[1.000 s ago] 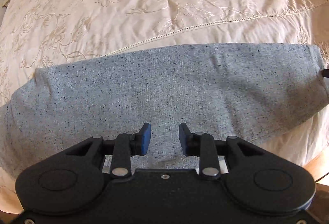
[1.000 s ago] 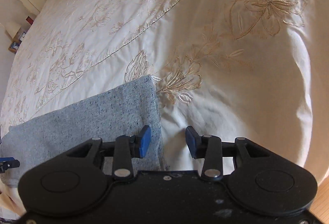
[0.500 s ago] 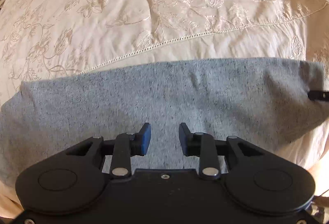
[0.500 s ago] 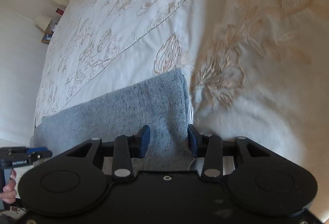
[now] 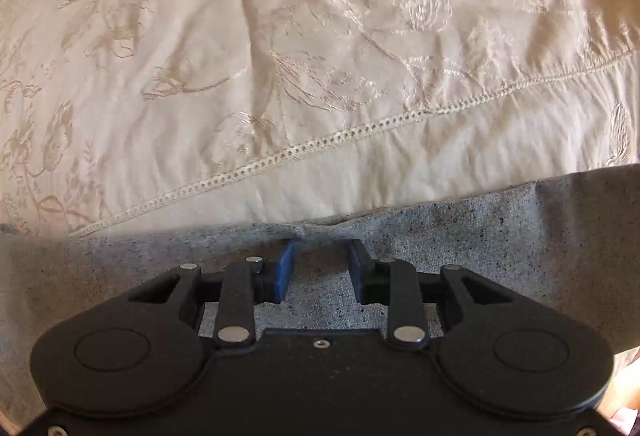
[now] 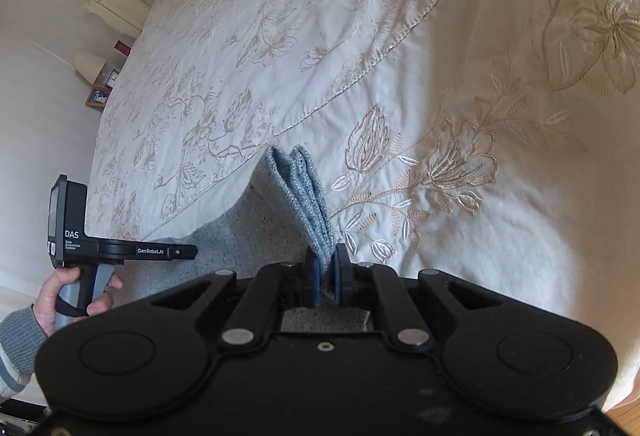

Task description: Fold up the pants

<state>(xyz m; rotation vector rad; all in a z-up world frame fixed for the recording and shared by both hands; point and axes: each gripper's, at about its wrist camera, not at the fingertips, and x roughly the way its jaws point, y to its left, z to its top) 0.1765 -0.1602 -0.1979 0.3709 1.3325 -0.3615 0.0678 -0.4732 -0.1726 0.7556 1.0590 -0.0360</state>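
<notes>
1. Right hand-held gripper (image 6: 325, 268) just closed, pinching the grey pants (image 6: 304, 195) hem edge.
2. Left hand-held gripper (image 5: 320, 268) partly open, fingertips pressed into the pants' far edge, not gripping.
3. Bedspread (image 5: 280, 75) beyond is bare.

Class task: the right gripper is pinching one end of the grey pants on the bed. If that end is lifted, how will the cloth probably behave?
The grey pants will probably be floppy: the end pinched in the right gripper, whose jaws have just closed on it, already bunches into soft folds. The rest would likely drag across the bedspread, not rise as one piece. The knit looks unlikely to slip.
</notes>
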